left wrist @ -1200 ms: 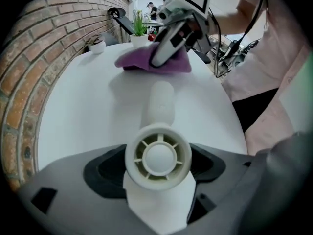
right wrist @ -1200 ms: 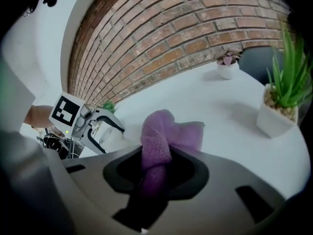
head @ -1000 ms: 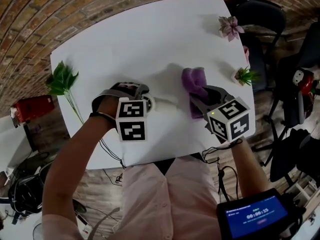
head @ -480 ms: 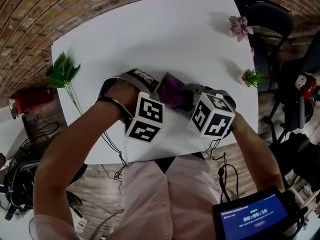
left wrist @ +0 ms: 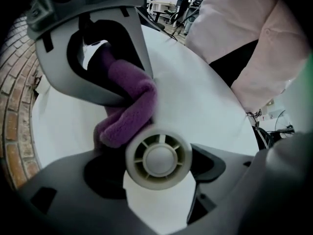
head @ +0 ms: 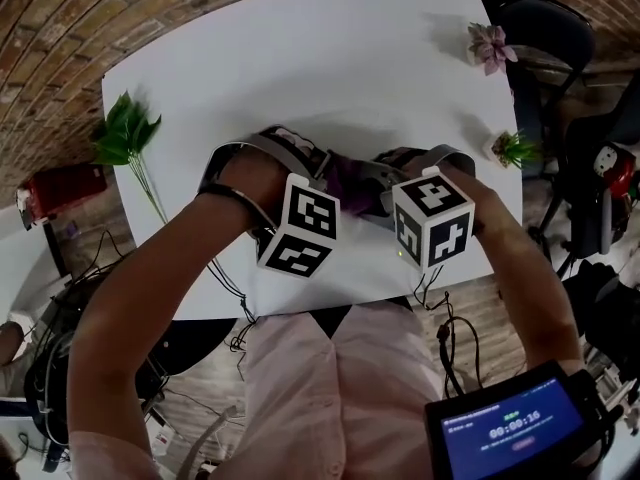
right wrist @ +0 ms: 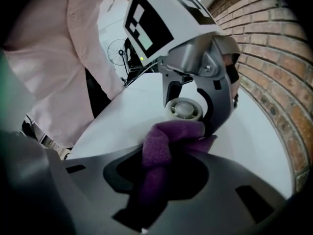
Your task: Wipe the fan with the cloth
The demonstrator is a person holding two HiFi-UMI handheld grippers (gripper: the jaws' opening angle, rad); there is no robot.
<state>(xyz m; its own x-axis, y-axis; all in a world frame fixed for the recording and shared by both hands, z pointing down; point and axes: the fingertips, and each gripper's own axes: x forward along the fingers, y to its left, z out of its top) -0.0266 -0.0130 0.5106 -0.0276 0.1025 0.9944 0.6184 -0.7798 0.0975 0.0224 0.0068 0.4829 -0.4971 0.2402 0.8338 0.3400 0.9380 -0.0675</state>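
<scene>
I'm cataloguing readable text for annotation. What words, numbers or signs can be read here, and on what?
"00:00:16" on the blue screen, head view's lower right; last digit uncertain.
Smaller lines on that screen: too blurred to read.
Left marker cube and right marker cube: square patterns only, no letters.
</scene>
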